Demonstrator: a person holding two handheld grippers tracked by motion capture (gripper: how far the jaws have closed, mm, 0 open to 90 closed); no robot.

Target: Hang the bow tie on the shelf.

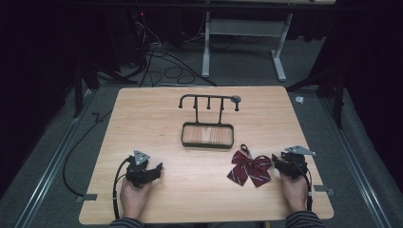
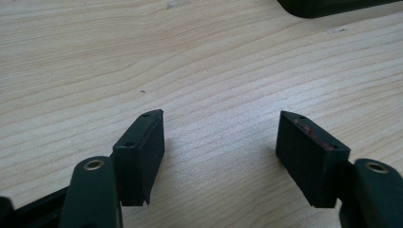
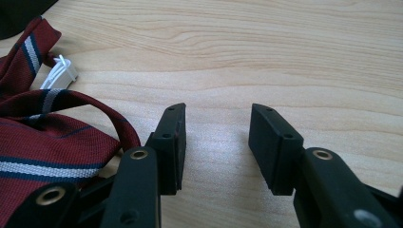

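Pale wood worktop (image 1: pixel 157 114) seen from above, with my two hands at its near edge. My left tool (image 1: pixel 151 172) rests on the worktop at the near left, jaws spread wide with only bare wood between them (image 2: pixel 221 142). My right tool (image 1: pixel 277 161) rests at the near right, jaws also spread and holding nothing (image 3: pixel 216 142). A dark red bow (image 1: pixel 249 168) with white and navy stripes lies flat on the worktop just to the left of my right tool; in the right gripper view its fabric (image 3: pixel 43 142) lies beside the left jaw, outside the gap. A black rack (image 1: pixel 208 121), with a tray base and a bar of hooks, stands at the worktop's centre, well apart from both tools.
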